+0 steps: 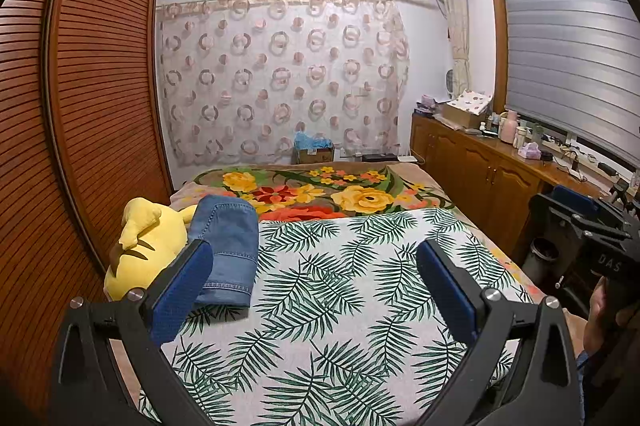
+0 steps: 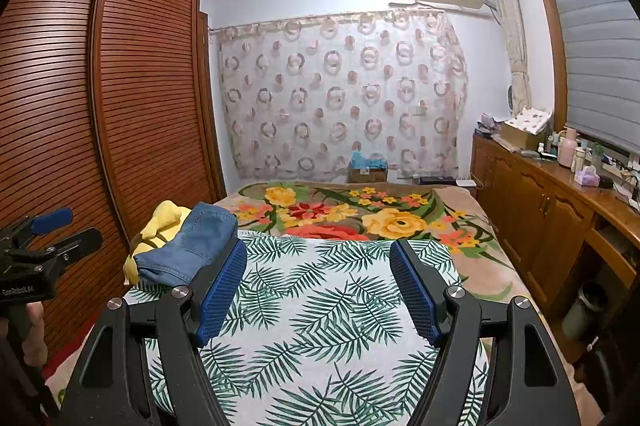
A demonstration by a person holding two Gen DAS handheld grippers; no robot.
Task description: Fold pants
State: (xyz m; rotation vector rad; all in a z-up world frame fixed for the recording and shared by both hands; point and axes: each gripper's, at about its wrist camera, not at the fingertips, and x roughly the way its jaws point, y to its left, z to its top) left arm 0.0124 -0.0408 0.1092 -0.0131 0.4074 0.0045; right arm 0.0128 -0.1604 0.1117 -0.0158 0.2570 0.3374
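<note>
The blue denim pants [image 1: 228, 246] lie folded in a compact bundle at the left side of the bed, leaning on a yellow plush toy [image 1: 144, 246]. They also show in the right wrist view [image 2: 192, 246]. My left gripper [image 1: 316, 262] is open and empty, held above the palm-leaf cloth [image 1: 340, 286], its left finger just right of the pants. My right gripper [image 2: 318, 266] is open and empty above the same cloth [image 2: 320, 306]. Each gripper appears at the edge of the other's view, the right one [image 1: 592, 226] and the left one [image 2: 44, 238].
A flowered blanket [image 1: 320, 194] covers the far half of the bed. A slatted wooden wardrobe [image 1: 80, 106] stands close on the left. A wooden cabinet [image 1: 480, 166] with bottles and boxes runs along the right wall, with a bin [image 1: 540, 254] below. A cardboard box [image 1: 314, 150] sits beyond the bed.
</note>
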